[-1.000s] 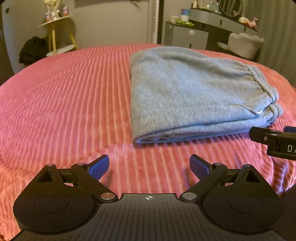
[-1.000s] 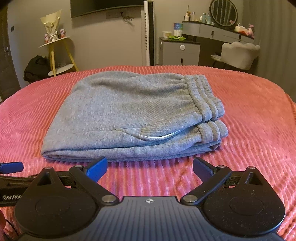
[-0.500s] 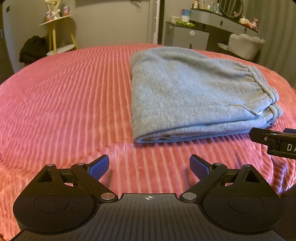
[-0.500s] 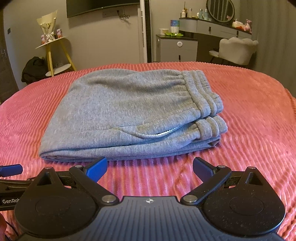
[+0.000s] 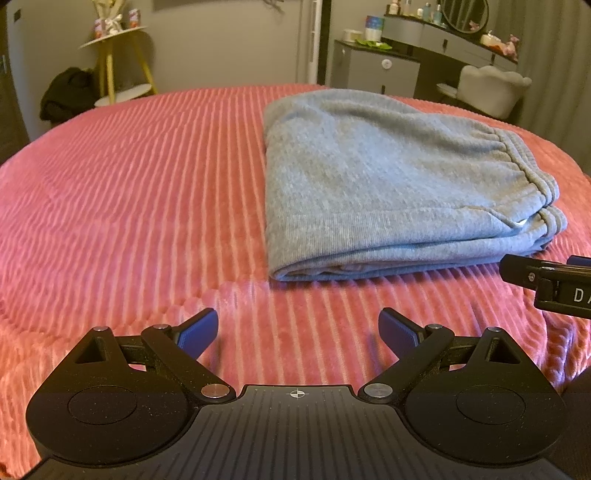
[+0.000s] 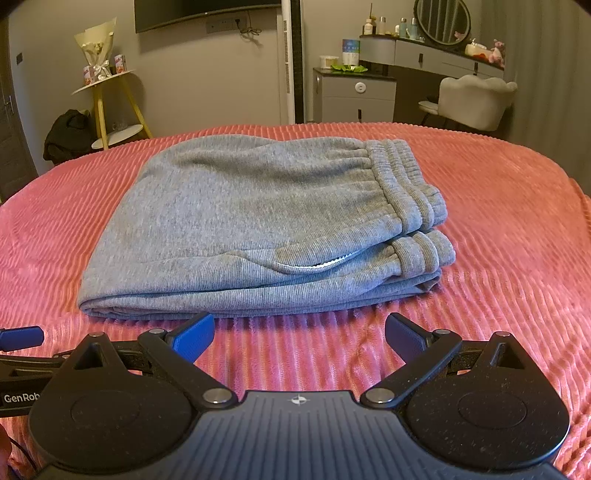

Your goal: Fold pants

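Observation:
Grey sweatpants [image 6: 258, 221] lie folded into a compact stack on the pink ribbed bedspread [image 6: 498, 240], waistband to the right and fold edge facing me. In the left wrist view the same pants [image 5: 369, 192] sit right of centre. My left gripper [image 5: 298, 328] is open over bare bedspread, near the pants' front left corner, holding nothing. My right gripper [image 6: 300, 332] is open just short of the pants' front edge, also holding nothing. The right gripper's side shows at the edge of the left wrist view [image 5: 546, 280], and the left one's tip in the right wrist view [image 6: 22, 338].
Beyond the bed stand a yellow-legged side table [image 6: 107, 107] with a bouquet, a dark bag [image 6: 66, 136] on the floor, a grey cabinet [image 6: 354, 96], a vanity with a round mirror [image 6: 441, 20] and a white chair [image 6: 476, 96].
Both grippers have drawn back and risen slightly from the folded pants, so more of the room shows. Their jaws stay open. The pants have not moved.

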`<state>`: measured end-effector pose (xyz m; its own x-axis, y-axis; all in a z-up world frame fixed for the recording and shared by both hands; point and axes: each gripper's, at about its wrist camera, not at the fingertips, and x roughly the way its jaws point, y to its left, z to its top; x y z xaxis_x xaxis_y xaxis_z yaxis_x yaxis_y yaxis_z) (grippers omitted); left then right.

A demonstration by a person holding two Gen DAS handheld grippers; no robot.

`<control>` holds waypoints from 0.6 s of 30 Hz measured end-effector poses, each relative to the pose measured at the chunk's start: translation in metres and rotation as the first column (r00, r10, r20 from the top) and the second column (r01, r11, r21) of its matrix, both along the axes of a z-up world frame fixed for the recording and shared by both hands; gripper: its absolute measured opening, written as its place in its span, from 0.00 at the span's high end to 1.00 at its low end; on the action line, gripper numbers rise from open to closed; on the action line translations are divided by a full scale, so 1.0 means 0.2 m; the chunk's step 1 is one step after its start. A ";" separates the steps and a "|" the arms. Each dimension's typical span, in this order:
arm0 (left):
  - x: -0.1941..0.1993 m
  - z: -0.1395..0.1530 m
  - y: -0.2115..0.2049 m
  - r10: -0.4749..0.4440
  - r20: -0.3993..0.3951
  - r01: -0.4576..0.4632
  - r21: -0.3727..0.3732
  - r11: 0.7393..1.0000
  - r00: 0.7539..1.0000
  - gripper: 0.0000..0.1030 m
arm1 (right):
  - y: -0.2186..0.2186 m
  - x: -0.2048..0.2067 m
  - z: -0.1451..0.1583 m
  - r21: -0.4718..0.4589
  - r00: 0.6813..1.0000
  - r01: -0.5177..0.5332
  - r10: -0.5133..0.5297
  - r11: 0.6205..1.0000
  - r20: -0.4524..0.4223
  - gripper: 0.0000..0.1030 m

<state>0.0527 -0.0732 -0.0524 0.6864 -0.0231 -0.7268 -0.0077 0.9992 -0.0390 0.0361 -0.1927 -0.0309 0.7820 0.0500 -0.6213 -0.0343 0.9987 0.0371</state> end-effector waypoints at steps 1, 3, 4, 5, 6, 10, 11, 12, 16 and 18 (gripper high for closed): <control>0.00 0.00 0.00 -0.001 0.000 0.001 0.001 1.000 1.000 0.05 | 0.00 0.00 0.00 0.000 1.000 0.000 0.000 1.000 0.000 0.04; 0.00 0.00 0.00 -0.001 -0.001 0.001 0.002 1.000 1.000 0.05 | 0.00 0.00 0.00 0.000 1.000 0.000 0.000 1.000 -0.001 0.04; 0.00 0.00 0.00 -0.001 -0.002 0.001 0.002 1.000 1.000 0.05 | 0.00 0.00 0.00 0.000 1.000 0.001 -0.001 1.000 -0.001 0.04; 0.00 0.00 0.00 -0.001 -0.002 0.001 0.001 1.000 1.000 0.05 | 0.00 0.00 0.00 0.000 1.000 0.001 -0.001 1.000 0.000 0.04; 0.00 0.00 0.00 -0.001 -0.001 0.001 0.001 1.000 1.000 0.05 | 0.00 0.00 0.00 0.001 1.000 0.001 -0.001 1.000 -0.001 0.04; 0.00 0.00 0.00 -0.001 0.000 0.001 -0.004 1.000 1.000 0.05 | 0.00 0.00 0.00 0.001 1.000 0.000 0.000 1.000 -0.001 0.04; 0.00 0.00 0.00 -0.001 0.000 0.001 -0.005 1.000 1.000 0.05 | 0.00 0.00 0.00 0.000 1.000 0.000 0.000 1.000 -0.002 0.04; 0.00 0.00 0.00 -0.001 0.000 0.001 -0.005 1.000 1.000 0.05 | 0.00 0.00 0.00 0.000 1.000 0.000 0.000 1.000 -0.002 0.04; 0.00 0.00 0.00 -0.001 0.000 0.001 -0.006 1.000 1.000 0.05 | 0.00 0.00 0.00 0.001 1.000 0.000 0.000 1.000 -0.002 0.04; 0.00 0.00 0.00 0.001 0.001 -0.001 -0.007 1.000 1.000 0.05 | 0.00 0.00 0.00 0.000 1.000 0.001 -0.001 1.000 -0.001 0.04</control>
<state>0.0520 -0.0729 -0.0528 0.6869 -0.0280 -0.7262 -0.0084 0.9989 -0.0464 0.0362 -0.1922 -0.0313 0.7812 0.0495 -0.6223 -0.0333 0.9987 0.0375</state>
